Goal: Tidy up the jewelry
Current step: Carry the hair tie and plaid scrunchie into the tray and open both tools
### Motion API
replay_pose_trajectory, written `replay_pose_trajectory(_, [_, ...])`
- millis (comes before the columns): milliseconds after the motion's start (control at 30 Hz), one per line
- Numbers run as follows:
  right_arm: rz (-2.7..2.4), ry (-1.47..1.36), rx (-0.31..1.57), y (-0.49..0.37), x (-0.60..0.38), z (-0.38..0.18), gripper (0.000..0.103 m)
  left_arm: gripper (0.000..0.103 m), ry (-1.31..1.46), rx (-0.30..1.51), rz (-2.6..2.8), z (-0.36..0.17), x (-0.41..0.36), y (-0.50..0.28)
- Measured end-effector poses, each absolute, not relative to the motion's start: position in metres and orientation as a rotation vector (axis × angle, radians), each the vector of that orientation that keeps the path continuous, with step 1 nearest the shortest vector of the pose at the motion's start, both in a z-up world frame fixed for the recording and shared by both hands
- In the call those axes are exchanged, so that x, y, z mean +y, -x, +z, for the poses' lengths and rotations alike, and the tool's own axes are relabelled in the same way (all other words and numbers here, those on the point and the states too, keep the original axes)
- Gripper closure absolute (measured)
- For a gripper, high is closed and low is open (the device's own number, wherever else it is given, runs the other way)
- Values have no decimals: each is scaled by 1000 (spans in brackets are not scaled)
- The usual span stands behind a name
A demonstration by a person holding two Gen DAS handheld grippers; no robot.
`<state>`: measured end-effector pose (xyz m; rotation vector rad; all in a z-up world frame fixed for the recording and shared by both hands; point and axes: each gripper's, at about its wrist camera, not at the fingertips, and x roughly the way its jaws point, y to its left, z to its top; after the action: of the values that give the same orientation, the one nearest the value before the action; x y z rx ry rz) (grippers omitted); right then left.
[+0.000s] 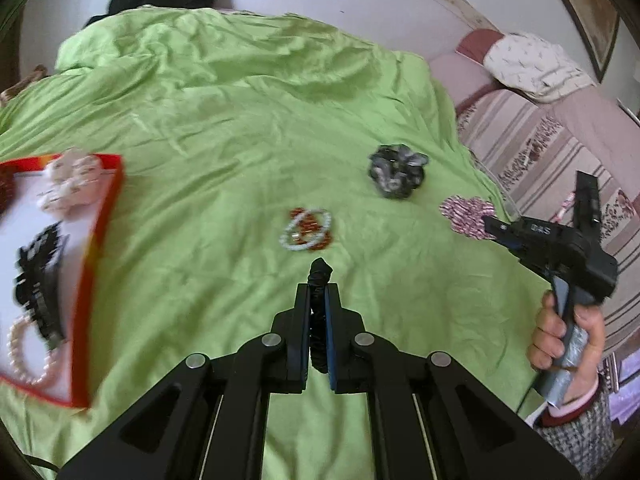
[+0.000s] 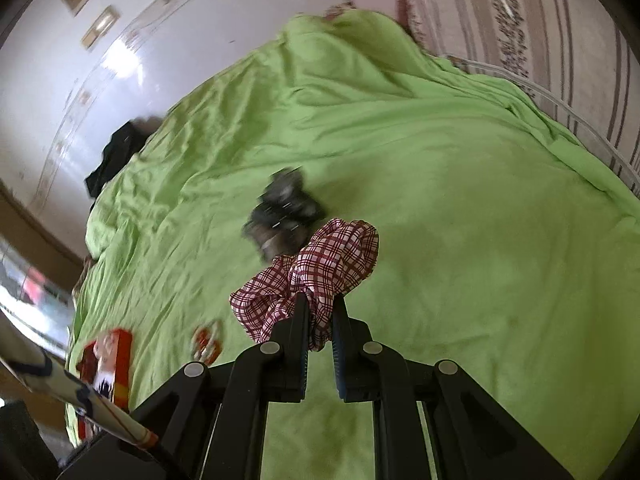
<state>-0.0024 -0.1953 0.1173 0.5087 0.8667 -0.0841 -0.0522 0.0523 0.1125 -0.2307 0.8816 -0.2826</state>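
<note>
A black scrunchie (image 1: 319,280) is pinched in the closed jaws of the left gripper (image 1: 318,300), and a red plaid scrunchie (image 2: 320,276) in those of the right gripper (image 2: 320,312), both above the green bed (image 1: 240,120). The carrying step is judged under way; release over the red-rimmed box (image 1: 102,240) is called for next. Right of the box, one grey scrunchie (image 1: 396,176) and two bead bracelets (image 1: 307,230) are counted on the bed.

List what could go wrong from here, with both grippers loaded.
1. The left gripper pinches the black scrunchie by a thin edge, so it may slip out before reaching the red-rimmed box.
2. The right gripper holds the plaid scrunchie by one fold; the loose fabric could drag the grey scrunchie beside it.
3. The bracelets lie just ahead of the left gripper and could be knocked.
</note>
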Motion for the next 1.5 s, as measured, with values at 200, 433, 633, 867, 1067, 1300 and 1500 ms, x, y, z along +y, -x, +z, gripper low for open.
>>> replay_pose_trajectory(200, [-18,-425,903,13,-147,123,92,97,191,844,-162,113,86,75])
replay_pose_trajectory(433, [70,-340,958,15,-92,121,92,97,182,789,-1,121,146,94])
replay_pose_trajectory(633, [175,-291,983,17,-35,124,92,97,279,773,74,125,209,111])
replay_pose_trajectory(867, [308,-204,1010,6,52,126,92,97,404,749,124,116,274,127])
replay_pose_trajectory(1067, [411,-170,1027,-15,124,127,92,97,494,765,101,100,311,125])
replay_pose_trajectory(1300, [508,-118,1034,-46,206,131,92,97,572,783,82,80,340,108])
replay_pose_trajectory(1500, [550,-43,1103,-79,269,101,92,97,591,811,98,63,348,100])
